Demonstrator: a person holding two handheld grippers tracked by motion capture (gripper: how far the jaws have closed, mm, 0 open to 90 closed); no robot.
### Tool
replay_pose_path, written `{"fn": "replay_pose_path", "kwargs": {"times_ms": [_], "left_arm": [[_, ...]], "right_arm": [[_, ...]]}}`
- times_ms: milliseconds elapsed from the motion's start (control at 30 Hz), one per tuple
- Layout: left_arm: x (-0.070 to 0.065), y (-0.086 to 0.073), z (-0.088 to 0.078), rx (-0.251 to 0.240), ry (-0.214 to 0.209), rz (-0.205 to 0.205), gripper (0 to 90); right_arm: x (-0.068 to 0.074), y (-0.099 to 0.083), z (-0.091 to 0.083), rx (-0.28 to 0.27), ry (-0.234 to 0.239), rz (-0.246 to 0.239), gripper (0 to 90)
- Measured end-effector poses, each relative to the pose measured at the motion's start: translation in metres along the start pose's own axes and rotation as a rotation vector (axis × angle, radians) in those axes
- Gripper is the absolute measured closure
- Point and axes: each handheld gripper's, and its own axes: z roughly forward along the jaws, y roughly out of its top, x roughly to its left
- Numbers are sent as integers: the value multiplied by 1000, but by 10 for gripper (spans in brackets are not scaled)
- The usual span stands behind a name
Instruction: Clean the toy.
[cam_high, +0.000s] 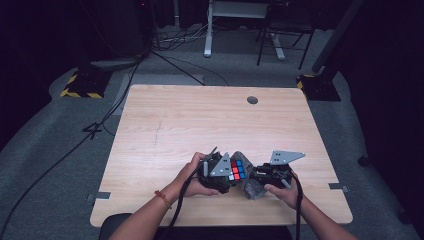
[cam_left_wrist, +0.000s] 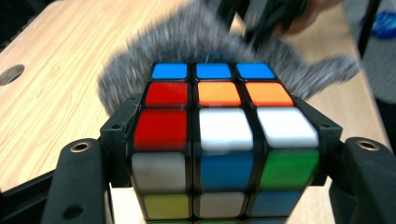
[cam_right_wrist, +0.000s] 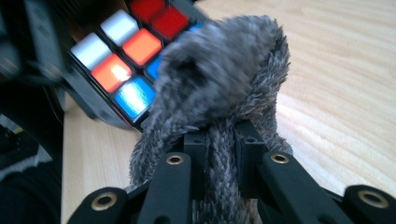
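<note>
A light wooden table (cam_high: 165, 120) is seen from above, with a person's two forearms entering from the near edge. A two-jaw gripper is held in each hand, and the two are brought close together near the front of the tabletop.

A Rubik's cube (cam_high: 237, 170) is clamped in the left gripper (cam_high: 218, 172). In the left gripper view the cube (cam_left_wrist: 224, 140) is seen pressed between the two black jaws at its left and right sides, so the jaws are closed tightly on it. Blue, red, orange, white, green and yellow tiles are visible in a scrambled pattern.

A fuzzy grey cloth (cam_high: 252, 187) is pinched in the right gripper (cam_high: 265, 176). In the right gripper view the cloth (cam_right_wrist: 219, 88) is seen squeezed between nearly closed jaws, with a bunched fold rising above them. The cloth is laid against the cube (cam_right_wrist: 123, 51), touching its blue tiles.

A small round hole (cam_high: 252, 100) is set into the table's far side, well apart from the hands.
</note>
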Motion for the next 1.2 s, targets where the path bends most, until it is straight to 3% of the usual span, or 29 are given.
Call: {"fn": "replay_pose_path", "kwargs": {"times_ms": [233, 300, 433, 600, 733, 1067, 1200], "left_arm": [[-1, 0, 8, 38, 6, -6, 328], [-1, -1, 9, 47, 7, -8, 330], [1, 0, 4, 21, 1, -16, 332], [3, 4, -6, -38, 11, -35, 333], [5, 5, -12, -72, 16, -36, 333], [4, 4, -4, -13, 24, -23, 330], [3, 4, 1, 12, 25, -17, 330]], "right_arm": [[7, 8, -8, -47, -12, -35, 793], [10, 9, -6, -35, -22, -60, 793], [10, 10, -6, -35, -31, -67, 792], [2, 3, 0, 42, -53, -52, 792], [-3, -4, 9, 96, -41, -24, 791], [13, 12, -5, -20, -41, -86, 794], [15, 14, -7, -33, -50, -105, 795]]}}
